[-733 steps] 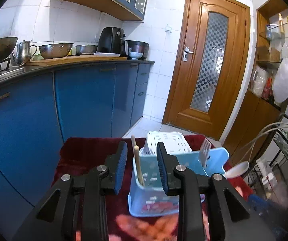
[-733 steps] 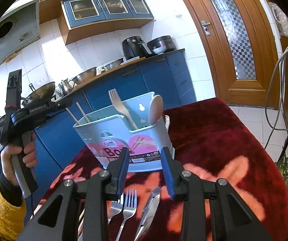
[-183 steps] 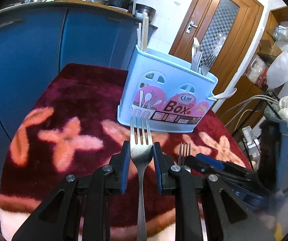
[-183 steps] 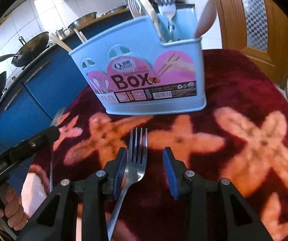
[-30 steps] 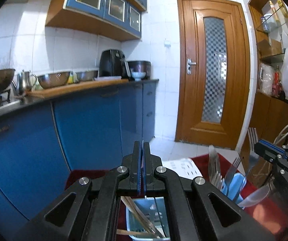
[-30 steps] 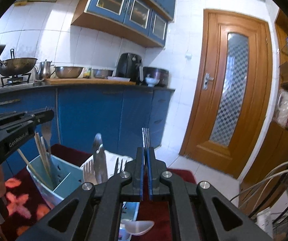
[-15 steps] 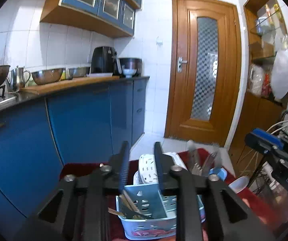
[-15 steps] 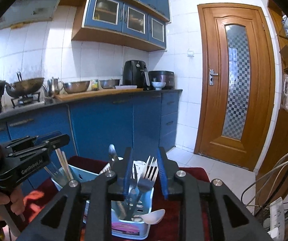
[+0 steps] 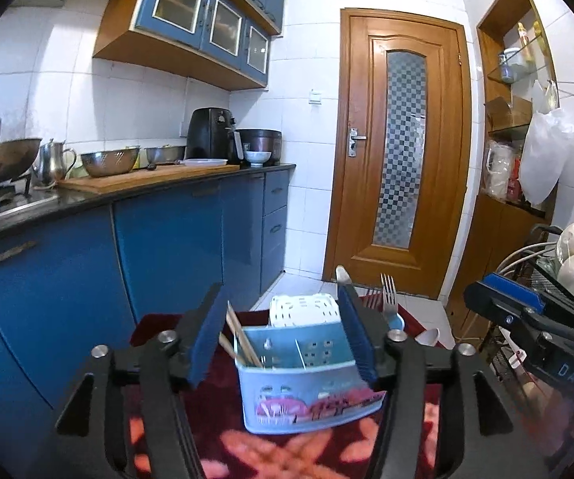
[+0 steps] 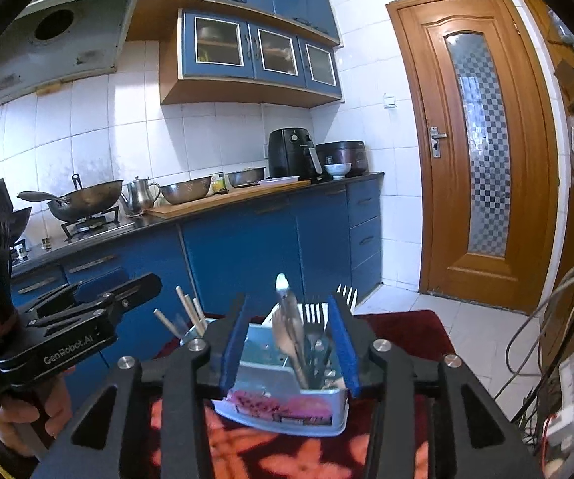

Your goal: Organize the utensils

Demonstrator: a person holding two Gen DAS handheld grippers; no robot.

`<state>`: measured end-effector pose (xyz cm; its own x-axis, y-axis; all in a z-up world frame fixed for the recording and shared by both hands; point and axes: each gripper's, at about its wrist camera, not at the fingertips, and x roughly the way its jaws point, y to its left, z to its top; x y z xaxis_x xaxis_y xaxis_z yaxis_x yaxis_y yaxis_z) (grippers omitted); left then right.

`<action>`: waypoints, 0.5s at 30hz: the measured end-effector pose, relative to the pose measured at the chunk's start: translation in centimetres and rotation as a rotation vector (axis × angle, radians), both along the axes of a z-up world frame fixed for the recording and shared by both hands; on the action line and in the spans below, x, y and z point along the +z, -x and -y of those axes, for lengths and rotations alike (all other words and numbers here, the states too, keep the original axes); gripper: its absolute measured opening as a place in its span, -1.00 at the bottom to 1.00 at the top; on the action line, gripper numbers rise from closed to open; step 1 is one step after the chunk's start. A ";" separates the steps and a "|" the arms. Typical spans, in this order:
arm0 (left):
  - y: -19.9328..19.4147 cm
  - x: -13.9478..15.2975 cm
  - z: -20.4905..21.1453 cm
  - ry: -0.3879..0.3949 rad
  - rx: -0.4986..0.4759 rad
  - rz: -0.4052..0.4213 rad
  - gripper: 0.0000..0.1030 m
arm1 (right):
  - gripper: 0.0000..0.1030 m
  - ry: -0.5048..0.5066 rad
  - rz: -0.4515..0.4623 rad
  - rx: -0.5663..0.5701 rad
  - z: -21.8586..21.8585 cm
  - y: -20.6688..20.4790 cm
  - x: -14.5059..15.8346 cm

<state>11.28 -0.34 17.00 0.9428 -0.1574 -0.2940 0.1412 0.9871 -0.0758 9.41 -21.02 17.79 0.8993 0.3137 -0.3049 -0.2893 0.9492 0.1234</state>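
In the left wrist view the left gripper (image 9: 281, 337) sits nearest the lens, its 2 blue-padded jaws spreading apart with nothing held between them; the holder only shows through the gap, farther off. In the right wrist view the right gripper (image 10: 288, 345) is likewise parting its jaws, empty, with the holder framed beyond them.

Just past both sets of fingers stands the light blue utensil holder (image 9: 306, 379), upright on the dark red flowered tablecloth (image 9: 279, 451), toward the table's far edge. It lies straight ahead of and slightly below each gripper. Its long axis runs across both views, left to right. Chopsticks (image 9: 241, 339) lean in its left compartment, on the left gripper's side; forks (image 10: 314, 319) and a spoon-like piece (image 10: 287, 319) stand in the right compartment, directly in front of the right gripper. A white spoon (image 9: 426, 336) pokes out at the holder's right end.

No loose utensil shows on the cloth in either view, so the sorting looks about finished, though the near part of the table is hidden by the grippers.

Beyond the table are blue cabinets (image 9: 175, 247) and a wooden door (image 9: 400, 151).
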 end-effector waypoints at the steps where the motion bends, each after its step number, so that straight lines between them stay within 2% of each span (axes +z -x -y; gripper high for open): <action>1: 0.4 -0.3 -0.1 0.005 0.007 -0.001 0.23 | 0.01 -0.001 0.002 -0.005 0.0 0.4 -0.4; 5: 1.7 -2.0 -0.3 0.001 0.041 0.002 0.35 | 0.17 0.001 -0.003 -0.019 0.0 1.3 -2.4; 7: 1.9 -3.2 -0.3 -0.002 0.058 -0.004 0.36 | 0.28 0.001 -0.013 -0.022 0.0 1.5 -3.5; 12: 1.3 -5.8 -0.6 0.002 0.085 -0.022 0.37 | 0.38 0.013 -0.042 -0.033 -0.1 1.2 -6.2; 15: 0.6 -7.3 -0.6 0.009 0.095 -0.041 0.37 | 0.51 0.018 -0.034 -0.040 -0.1 1.2 -7.2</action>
